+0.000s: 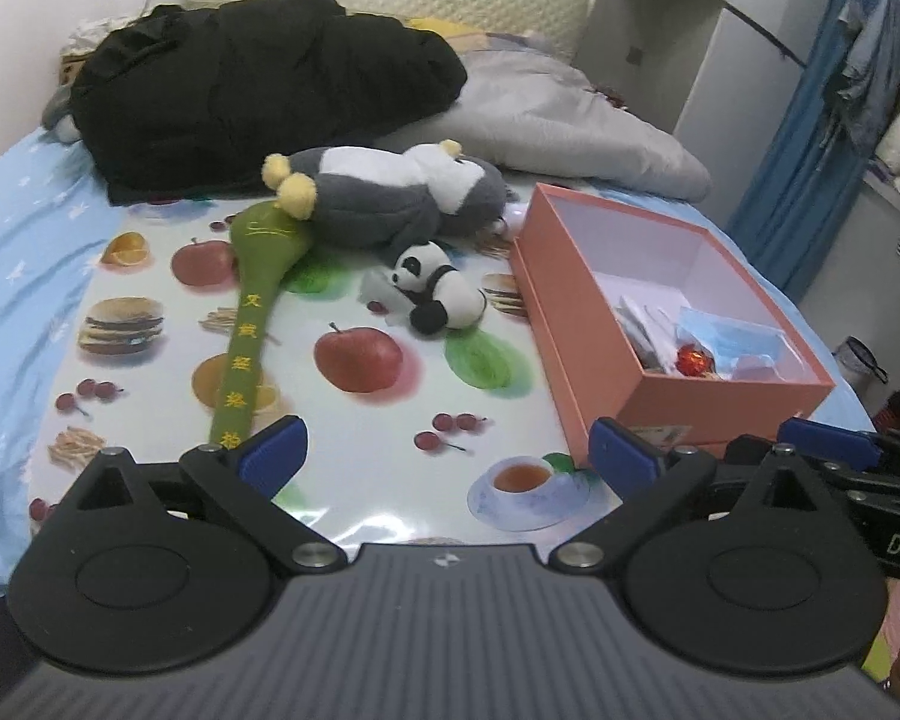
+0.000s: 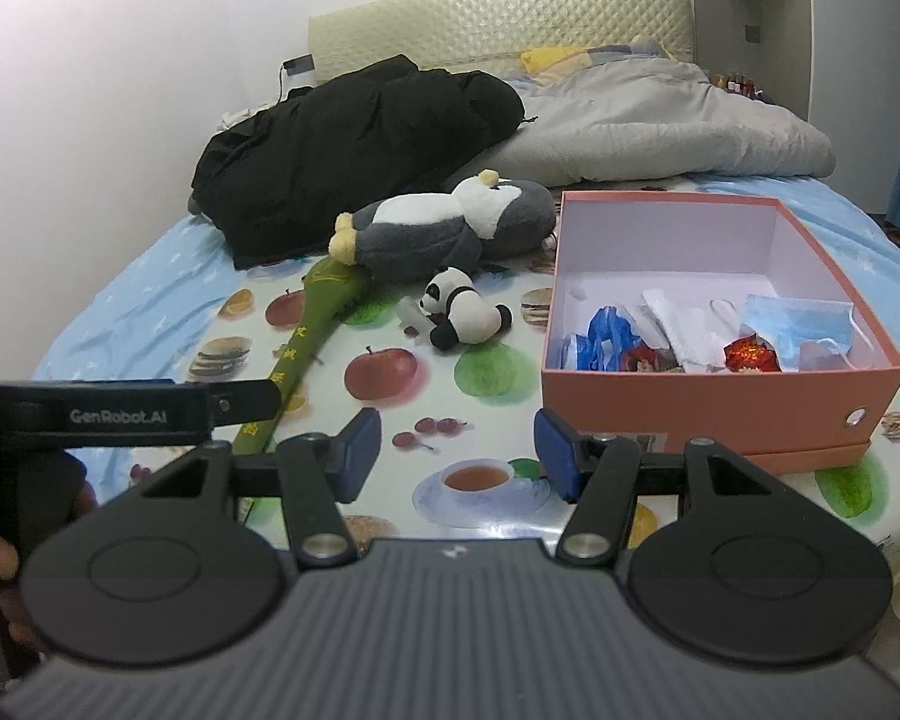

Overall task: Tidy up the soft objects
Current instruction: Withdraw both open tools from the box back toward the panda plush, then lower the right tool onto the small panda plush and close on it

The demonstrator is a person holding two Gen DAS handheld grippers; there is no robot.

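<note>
Sitting open on the fruit-print cloth (image 2: 390, 414), the orange box (image 2: 720, 396) holds a blue face mask (image 2: 804, 324), a white folded cloth (image 2: 684, 324), a red foil-wrapped piece (image 2: 747, 354) and a blue crinkled wrapper (image 2: 600, 330). The soft toys lie outside it, to its left: the small panda (image 1: 435, 291) just beside the box, the grey-and-white penguin (image 1: 402, 192) behind the panda, and the green padded stick (image 1: 252, 324) running from under the penguin's yellow feet toward me.

My right-hand camera looks down into the box and shows the blue wrapper and white cloth plainly. My left-hand camera sees only the box's far inner wall and the corner with the mask, since the near wall hides the rest. It does take in clothes hanging on the right, which the other camera misses.

My left gripper (image 1: 444, 456) has its fingers spread as wide as they go, with nothing between them. My right gripper (image 2: 459, 456) stands about half open, also empty.

The black jacket (image 1: 258, 84) covers whatever is beneath it. The stick's near end is cut off behind my left fingers, and its yellow characters are too blurred to read.
</note>
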